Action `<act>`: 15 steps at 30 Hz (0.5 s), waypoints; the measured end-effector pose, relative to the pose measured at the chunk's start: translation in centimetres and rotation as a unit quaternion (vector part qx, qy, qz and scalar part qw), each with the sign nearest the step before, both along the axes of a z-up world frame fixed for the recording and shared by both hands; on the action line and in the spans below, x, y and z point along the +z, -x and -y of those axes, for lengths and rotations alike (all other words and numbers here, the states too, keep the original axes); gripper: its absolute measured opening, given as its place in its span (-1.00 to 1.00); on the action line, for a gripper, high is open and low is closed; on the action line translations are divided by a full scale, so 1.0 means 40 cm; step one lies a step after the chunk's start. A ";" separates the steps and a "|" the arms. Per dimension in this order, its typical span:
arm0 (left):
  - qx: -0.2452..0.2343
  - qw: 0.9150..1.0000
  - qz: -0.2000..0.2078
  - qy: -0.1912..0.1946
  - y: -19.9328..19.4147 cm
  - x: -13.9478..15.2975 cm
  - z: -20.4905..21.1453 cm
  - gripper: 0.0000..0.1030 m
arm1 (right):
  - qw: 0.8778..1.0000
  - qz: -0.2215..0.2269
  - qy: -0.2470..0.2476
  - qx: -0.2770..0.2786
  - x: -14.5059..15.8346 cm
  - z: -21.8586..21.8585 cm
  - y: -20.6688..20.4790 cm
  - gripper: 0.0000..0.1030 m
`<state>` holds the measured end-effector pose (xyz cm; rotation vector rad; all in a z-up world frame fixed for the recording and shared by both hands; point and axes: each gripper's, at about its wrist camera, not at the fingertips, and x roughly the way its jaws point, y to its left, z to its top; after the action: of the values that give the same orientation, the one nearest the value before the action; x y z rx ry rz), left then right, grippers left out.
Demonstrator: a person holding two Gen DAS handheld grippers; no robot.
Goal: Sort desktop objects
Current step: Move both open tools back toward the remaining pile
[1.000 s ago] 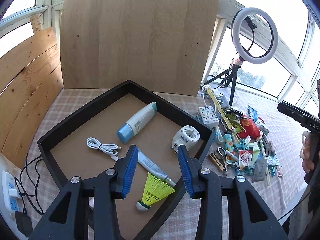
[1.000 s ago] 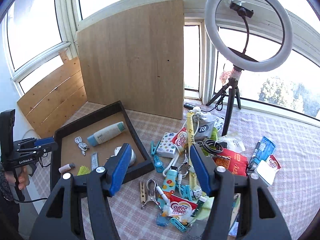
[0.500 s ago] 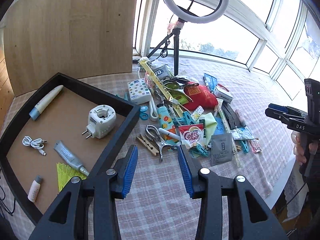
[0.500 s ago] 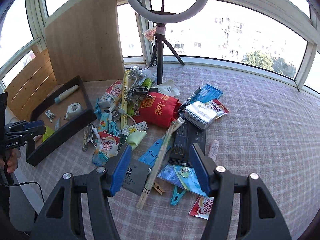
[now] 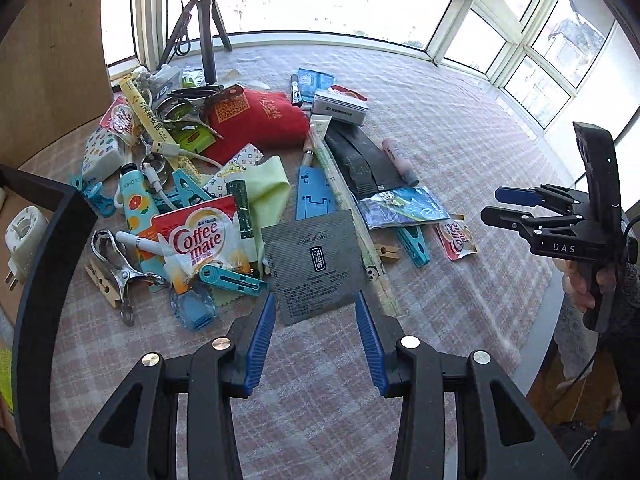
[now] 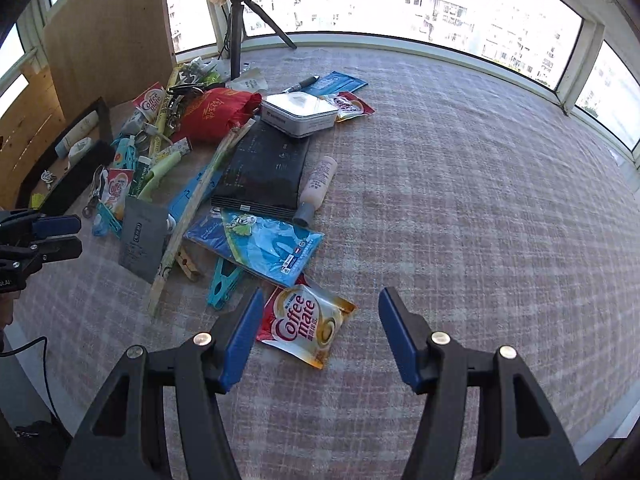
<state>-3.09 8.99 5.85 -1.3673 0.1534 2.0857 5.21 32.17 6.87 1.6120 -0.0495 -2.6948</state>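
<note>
A heap of small objects lies on the checked cloth. My left gripper (image 5: 315, 312) is open and empty, its tips just short of a grey tea sachet (image 5: 314, 264). A large Coffee mate packet (image 5: 198, 236) and a metal clip (image 5: 120, 268) lie to its left. My right gripper (image 6: 320, 312) is open and empty, low over the cloth; a small Coffee mate sachet (image 6: 308, 326) lies by its left finger. The black tray (image 5: 44, 248) holding a white plug adapter (image 5: 20, 240) is at the left. The right gripper also shows at the right of the left wrist view (image 5: 516, 208).
A red pouch (image 5: 256, 116), a white tin (image 5: 340, 106), a black folder (image 6: 264, 168), a pink tube (image 6: 318, 184), a blue packet (image 6: 256, 242), teal pegs and a long ruler lie in the heap. A tripod (image 6: 236, 20) and wooden board (image 6: 108, 28) stand behind.
Both grippers have swung right, away from the tray, and dropped closer to the heap. The left now faces the grey sachet; the right faces the small Coffee mate sachet. Both stayed open.
</note>
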 end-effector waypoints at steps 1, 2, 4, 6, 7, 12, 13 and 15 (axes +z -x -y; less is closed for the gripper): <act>0.003 1.000 0.004 0.003 0.001 -0.009 -0.007 -0.23 | 1.000 0.001 0.006 0.003 -0.005 -0.004 0.002 0.14; 0.007 1.000 0.008 0.005 0.003 -0.018 -0.011 -0.23 | 1.000 0.001 0.016 0.007 -0.007 -0.007 0.004 0.14; 0.015 1.000 0.017 0.011 0.008 -0.035 -0.018 -0.23 | 0.999 0.001 0.035 0.020 -0.009 -0.001 0.016 0.14; 0.023 0.999 0.021 0.017 0.013 -0.046 -0.018 -0.23 | 0.999 0.000 0.036 0.038 -0.014 0.013 0.035 0.12; 0.028 0.999 0.022 0.018 0.014 -0.050 -0.016 -0.23 | 0.998 0.001 0.033 0.048 -0.017 0.020 0.045 0.10; 0.044 0.998 0.033 0.018 0.020 -0.065 -0.005 -0.18 | 0.993 0.006 0.026 0.115 -0.041 0.070 0.084 0.10; 0.047 0.998 0.035 0.018 0.021 -0.067 -0.003 -0.14 | 0.991 0.008 0.017 0.133 -0.046 0.084 0.087 0.10; 0.051 0.998 0.041 0.016 0.024 -0.074 -0.001 -0.12 | 0.986 0.013 -0.012 0.165 -0.058 0.109 0.091 0.09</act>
<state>-4.05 9.02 2.90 -1.5061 0.0831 2.1137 1.57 27.83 4.55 1.5047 0.2307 -2.4323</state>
